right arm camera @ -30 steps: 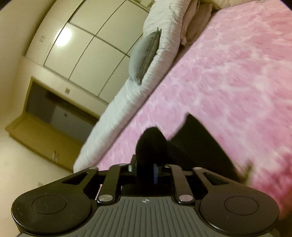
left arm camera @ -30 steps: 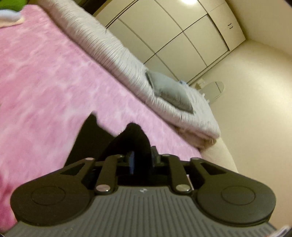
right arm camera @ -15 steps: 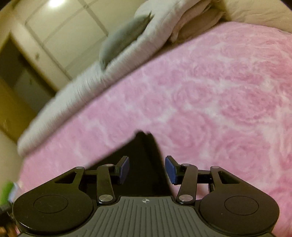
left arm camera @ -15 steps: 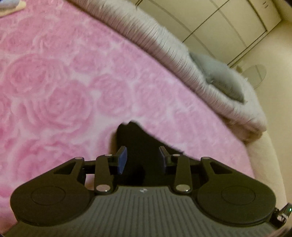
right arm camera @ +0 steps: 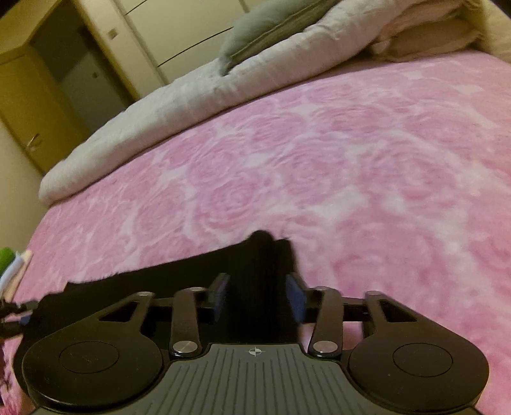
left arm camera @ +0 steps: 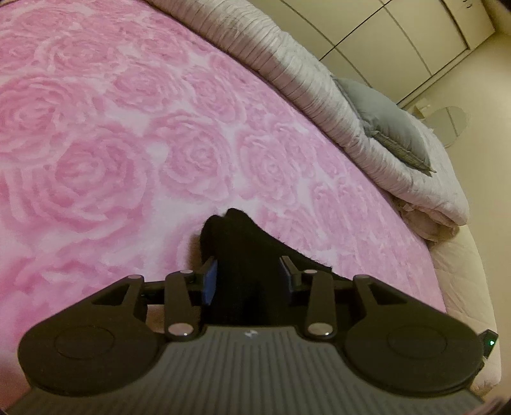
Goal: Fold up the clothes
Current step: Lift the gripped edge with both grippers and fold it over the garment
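A black garment (left arm camera: pixel 242 245) lies on the pink rose-patterned blanket (left arm camera: pixel 127 143). In the left wrist view my left gripper (left arm camera: pixel 248 281) is open, its blue-padded fingers on either side of a raised corner of the garment. In the right wrist view my right gripper (right arm camera: pixel 259 297) is open too, its fingers on either side of another corner of the black garment (right arm camera: pixel 191 277), whose edge runs off to the left. The rest of the garment is hidden under the grippers.
A rolled grey-white duvet (left arm camera: pixel 319 92) with a grey pillow (left arm camera: pixel 386 124) on it lies along the far side of the bed. Cream wardrobe doors (left arm camera: pixel 399 28) stand behind. Folded clothes (right arm camera: pixel 9 265) show at the left edge of the right wrist view.
One second ago both grippers were shut on the black garment and held it up. They have lowered it to the blanket and opened.
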Tool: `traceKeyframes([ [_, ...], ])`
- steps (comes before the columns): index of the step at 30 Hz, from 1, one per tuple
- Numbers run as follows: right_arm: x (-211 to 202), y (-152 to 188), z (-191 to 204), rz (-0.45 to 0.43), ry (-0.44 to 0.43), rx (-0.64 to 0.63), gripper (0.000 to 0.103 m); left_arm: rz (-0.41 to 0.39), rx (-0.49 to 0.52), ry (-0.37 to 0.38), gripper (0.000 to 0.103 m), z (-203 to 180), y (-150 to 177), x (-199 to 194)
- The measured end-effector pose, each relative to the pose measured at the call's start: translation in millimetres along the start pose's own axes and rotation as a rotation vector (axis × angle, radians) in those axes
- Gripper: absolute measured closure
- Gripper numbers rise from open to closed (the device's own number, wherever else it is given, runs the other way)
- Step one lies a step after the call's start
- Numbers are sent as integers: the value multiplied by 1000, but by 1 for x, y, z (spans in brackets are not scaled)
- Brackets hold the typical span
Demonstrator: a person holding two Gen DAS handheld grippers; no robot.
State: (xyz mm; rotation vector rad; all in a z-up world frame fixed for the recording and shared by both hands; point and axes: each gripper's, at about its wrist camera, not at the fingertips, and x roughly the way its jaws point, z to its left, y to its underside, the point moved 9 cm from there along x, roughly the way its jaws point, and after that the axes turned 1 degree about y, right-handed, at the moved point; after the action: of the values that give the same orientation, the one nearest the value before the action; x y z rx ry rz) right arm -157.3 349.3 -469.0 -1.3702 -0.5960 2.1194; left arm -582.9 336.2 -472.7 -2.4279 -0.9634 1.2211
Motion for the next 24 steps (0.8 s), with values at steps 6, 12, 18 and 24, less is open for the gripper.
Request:
traceKeyframes([
  [6,-6,5,11,-68,3,-104,96,-32,177,-13,96,-17,-1,1],
  [12,-40,-10,14,-211,6,-98,96,-84,237,-1,96,-31,-21,10],
  [18,-6,-2,-7,-117,89,-40,96,-10,243,-66,93,-11,-19,53],
  [24,-24,7,-22,-99,146,113,55,-45,93,-61,81,11,-15,12],
])
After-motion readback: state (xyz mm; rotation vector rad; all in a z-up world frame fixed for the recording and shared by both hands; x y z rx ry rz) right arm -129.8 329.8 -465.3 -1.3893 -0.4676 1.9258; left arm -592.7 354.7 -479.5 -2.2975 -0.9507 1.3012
